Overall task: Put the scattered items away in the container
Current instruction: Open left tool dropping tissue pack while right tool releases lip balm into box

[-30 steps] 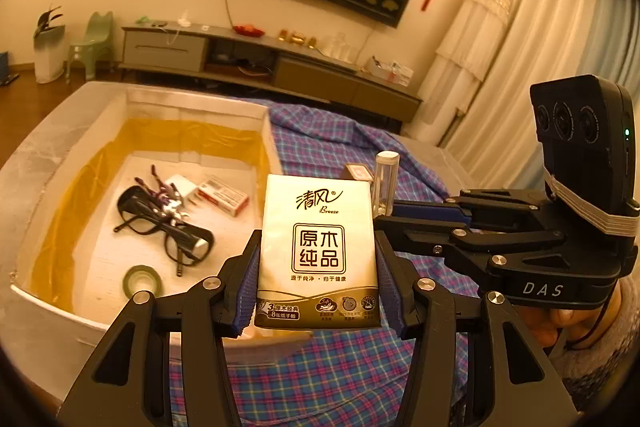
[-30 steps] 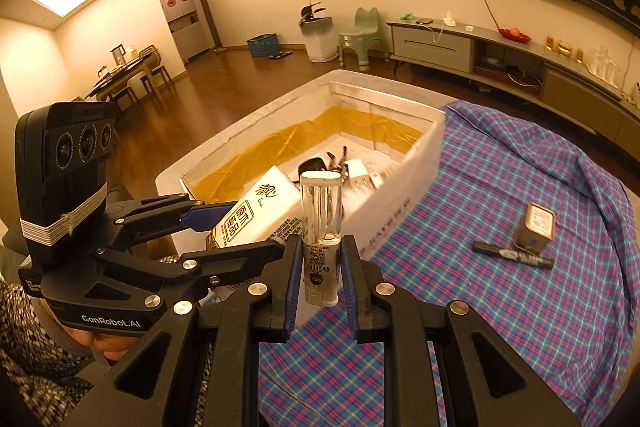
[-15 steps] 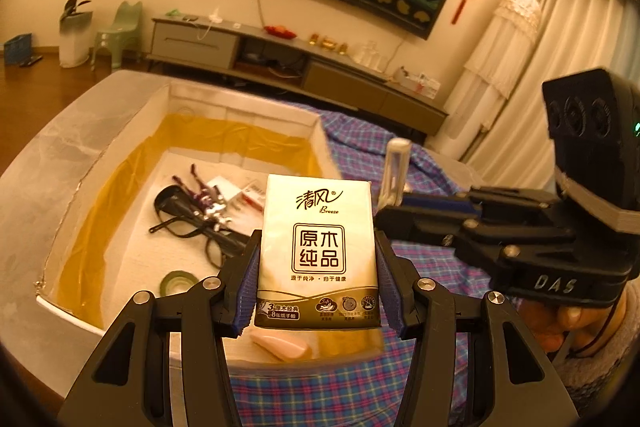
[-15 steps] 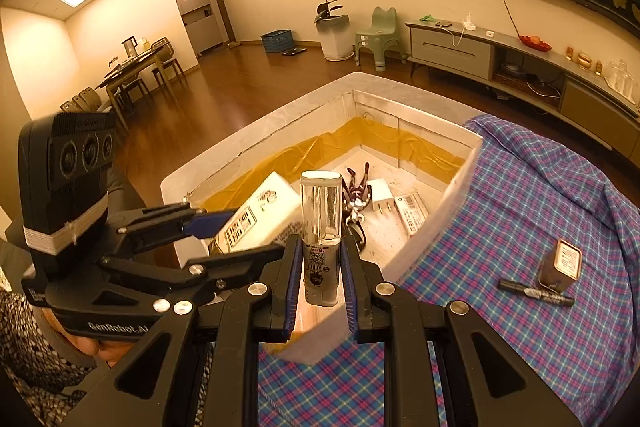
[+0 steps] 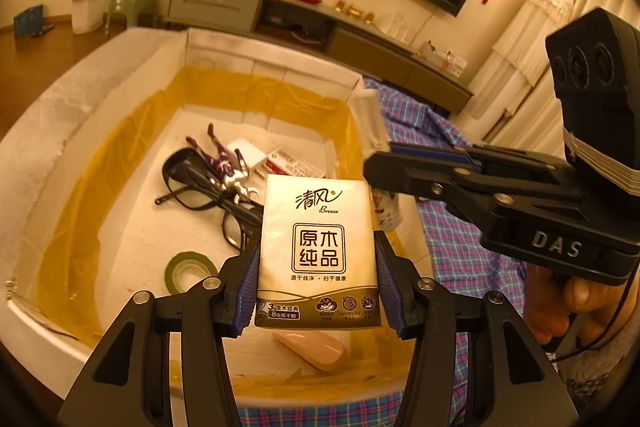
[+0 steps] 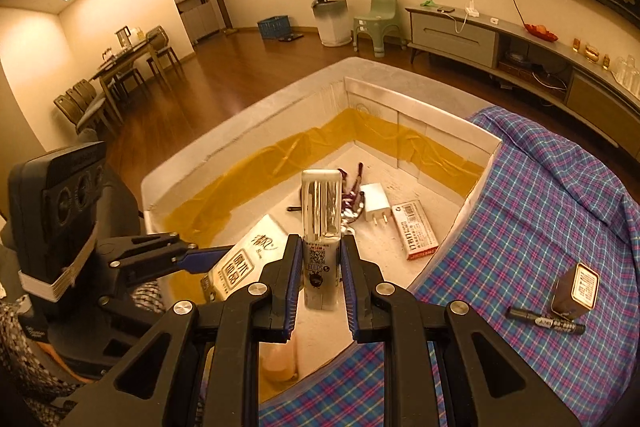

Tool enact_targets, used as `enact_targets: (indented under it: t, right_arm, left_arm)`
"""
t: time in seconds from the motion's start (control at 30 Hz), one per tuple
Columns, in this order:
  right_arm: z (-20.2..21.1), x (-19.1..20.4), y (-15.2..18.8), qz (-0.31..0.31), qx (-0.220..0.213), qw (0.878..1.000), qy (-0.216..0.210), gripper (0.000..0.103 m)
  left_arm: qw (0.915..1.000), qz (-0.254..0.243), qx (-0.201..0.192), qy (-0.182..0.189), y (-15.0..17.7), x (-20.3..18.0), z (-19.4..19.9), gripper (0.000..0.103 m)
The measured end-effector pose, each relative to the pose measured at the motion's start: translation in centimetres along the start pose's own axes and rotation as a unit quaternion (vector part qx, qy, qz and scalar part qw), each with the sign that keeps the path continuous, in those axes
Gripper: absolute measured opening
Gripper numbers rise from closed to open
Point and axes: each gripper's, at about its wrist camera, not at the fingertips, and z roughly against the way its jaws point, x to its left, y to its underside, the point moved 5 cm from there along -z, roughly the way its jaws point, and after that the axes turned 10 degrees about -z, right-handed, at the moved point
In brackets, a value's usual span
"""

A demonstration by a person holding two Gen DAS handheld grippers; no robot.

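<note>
My left gripper (image 5: 316, 267) is shut on a tissue pack (image 5: 318, 247) and holds it over the near part of the white box (image 5: 48, 131). My right gripper (image 6: 320, 267) is shut on a clear-capped bottle (image 6: 322, 227), upright above the box (image 6: 400, 99) near its right wall. The bottle also shows in the left wrist view (image 5: 370, 123), and the tissue pack in the right wrist view (image 6: 240, 263). On the plaid cloth (image 6: 540, 207) lie a black marker (image 6: 546, 321) and a small brown box (image 6: 576, 291).
Inside the box lie black glasses (image 5: 200, 187), a tape roll (image 5: 188, 271), a purple figurine (image 5: 224, 167), a white charger (image 6: 376, 207), a red-and-white pack (image 6: 414, 229) and a pink item (image 5: 312, 347). A TV console (image 6: 520, 47) stands behind.
Both grippers have moved left over the box with their loads. The tissue pack and the bottle now hang above the box's inside instead of the cloth.
</note>
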Motion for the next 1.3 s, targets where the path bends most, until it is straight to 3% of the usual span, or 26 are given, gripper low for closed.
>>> enact_targets:
  t: [0.47, 1.3]
  right_arm:
    - [-3.8, -2.0, -1.1, 0.023, 0.019, 0.999, 0.039, 0.021]
    - [-2.6, -3.2, 0.0, -0.026, 0.013, 1.000, 0.001, 0.023]
  left_arm:
    - [0.9994, -0.005, 0.030, -0.014, 0.1, 0.3, -2.5, 0.055]
    - [0.9994, 0.009, 0.035, -0.001, 0.2, 0.0, -2.1, 0.058]
